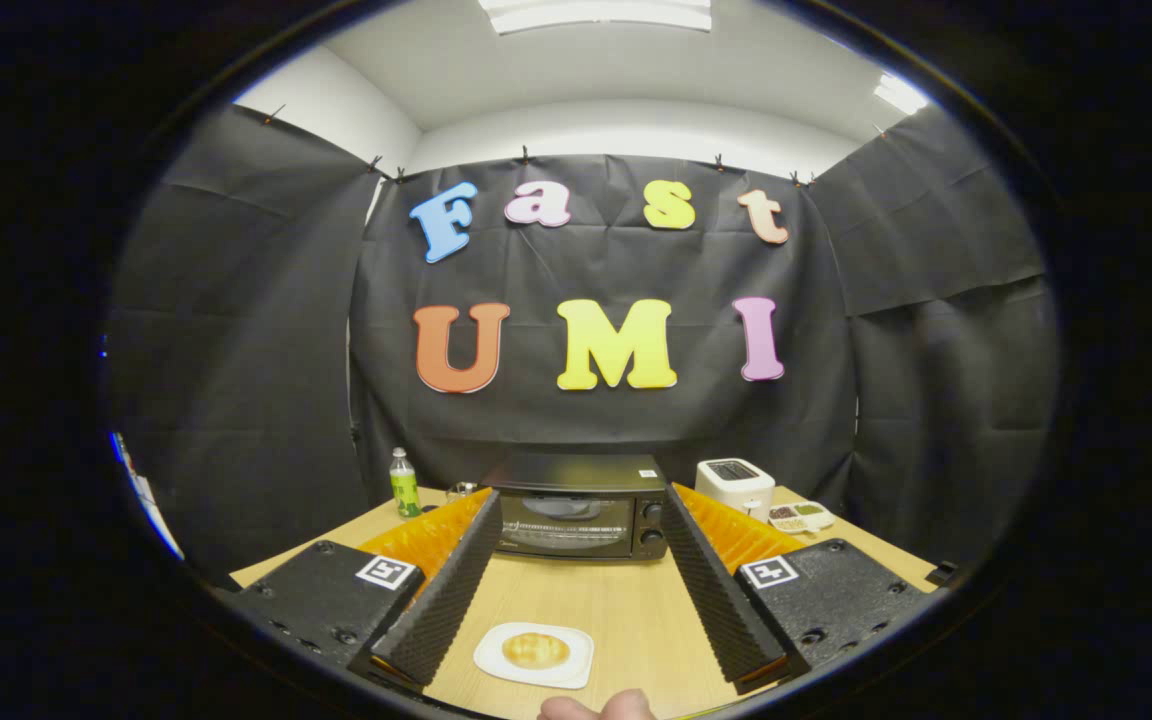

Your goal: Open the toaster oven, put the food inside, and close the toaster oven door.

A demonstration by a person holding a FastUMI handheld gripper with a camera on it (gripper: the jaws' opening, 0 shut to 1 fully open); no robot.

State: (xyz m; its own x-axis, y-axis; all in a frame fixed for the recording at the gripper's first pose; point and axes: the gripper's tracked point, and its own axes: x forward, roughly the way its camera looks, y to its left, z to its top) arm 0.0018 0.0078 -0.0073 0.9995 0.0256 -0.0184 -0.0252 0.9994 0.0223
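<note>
A black toaster oven point(581, 508) stands at the far side of the wooden table point(626, 610), its glass door closed. A golden bun point(535, 650) lies on a white square plate point(576, 665) near the table's front edge, between my two fingers and close to their bases. My gripper point(581, 505) is open wide, held above the table; its fingertips reach toward the oven's two sides with nothing between them. A bit of a person's hand point(596, 707) shows just below the plate.
A white pop-up toaster point(734, 484) stands right of the oven, with a small divided dish of bits point(801, 516) beside it. A green-labelled bottle point(404, 483) and a small glass item point(460, 490) sit left of the oven. Black cloth walls enclose the table.
</note>
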